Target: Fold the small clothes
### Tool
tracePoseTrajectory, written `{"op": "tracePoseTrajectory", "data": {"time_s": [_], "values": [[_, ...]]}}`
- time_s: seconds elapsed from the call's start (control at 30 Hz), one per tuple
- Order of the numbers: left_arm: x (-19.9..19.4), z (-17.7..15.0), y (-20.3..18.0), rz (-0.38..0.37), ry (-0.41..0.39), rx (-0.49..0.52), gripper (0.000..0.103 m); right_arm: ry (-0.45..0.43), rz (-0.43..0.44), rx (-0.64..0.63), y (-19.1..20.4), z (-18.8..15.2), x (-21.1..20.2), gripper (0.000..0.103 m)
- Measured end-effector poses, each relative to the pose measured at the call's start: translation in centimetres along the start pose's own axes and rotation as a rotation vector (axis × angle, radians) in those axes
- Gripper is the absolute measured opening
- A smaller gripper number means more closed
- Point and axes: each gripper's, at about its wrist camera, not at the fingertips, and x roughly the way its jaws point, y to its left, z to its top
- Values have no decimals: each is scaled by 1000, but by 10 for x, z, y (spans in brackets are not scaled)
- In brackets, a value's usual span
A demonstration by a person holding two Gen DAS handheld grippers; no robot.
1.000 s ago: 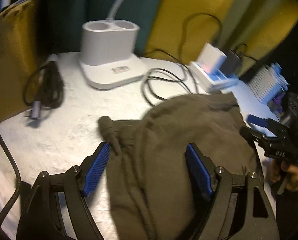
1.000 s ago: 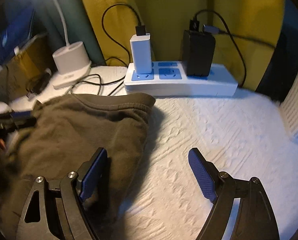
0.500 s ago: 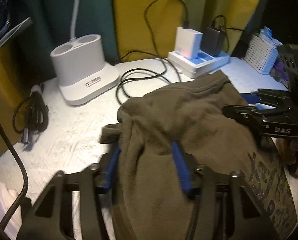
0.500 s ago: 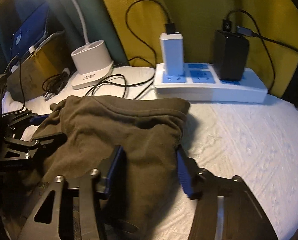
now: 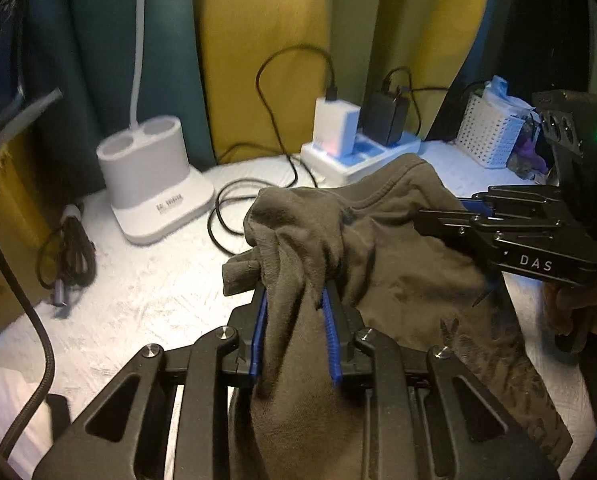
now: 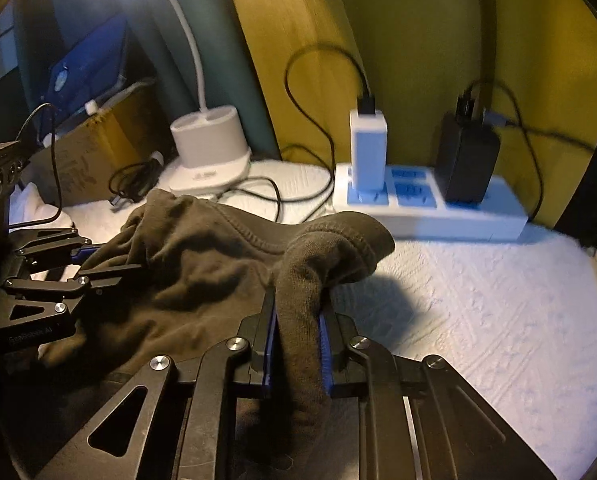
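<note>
Both grippers, wide apart a second ago, now pinch bunched folds of the brown garment (image 5: 398, 272), and the cloth has risen off the white textured table cover (image 6: 478, 300) where each one grips it.

Behind the table hang yellow and teal curtains (image 5: 258, 20). A white power strip (image 6: 430, 208) sits at the back edge of the cover, carrying a white charger (image 6: 368, 152) and a black adapter (image 6: 466, 160). To the left of the strip stands a white lamp base (image 5: 154, 184), with a coiled black cable (image 5: 70, 252) further left. A white basket (image 5: 486, 136) sits to the right of the strip.

The garment lies in front of the strip, heaped and creased. The left gripper (image 5: 296, 320) has its blue pads (image 5: 332, 328) narrowed and closing on a fold at the garment's far-from-strip left side. The right gripper (image 6: 296, 320) is likewise closing, its pads pressing a thick fold at the garment's hemmed edge nearest the strip.
</note>
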Motion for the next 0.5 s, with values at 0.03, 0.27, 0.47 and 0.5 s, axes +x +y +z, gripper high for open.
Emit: {"op": "tracePoseTrajectory", "data": {"time_s": [0.03,0.27,0.47,0.5], "values": [[-6,0,-3,15,-12,14,23,-9,-1,-1,1,0,-5,18],[-44,1,-18,20,-88,32,23,-79,-12,-29,17,2,-49,18],[-81,-1,-30,10,-159,21,23,-139,-23,-48,34,-1,-87,18],[-87,-2,-33,10,-172,23,23,-149,-26,-52,37,-2,-94,18]]}}
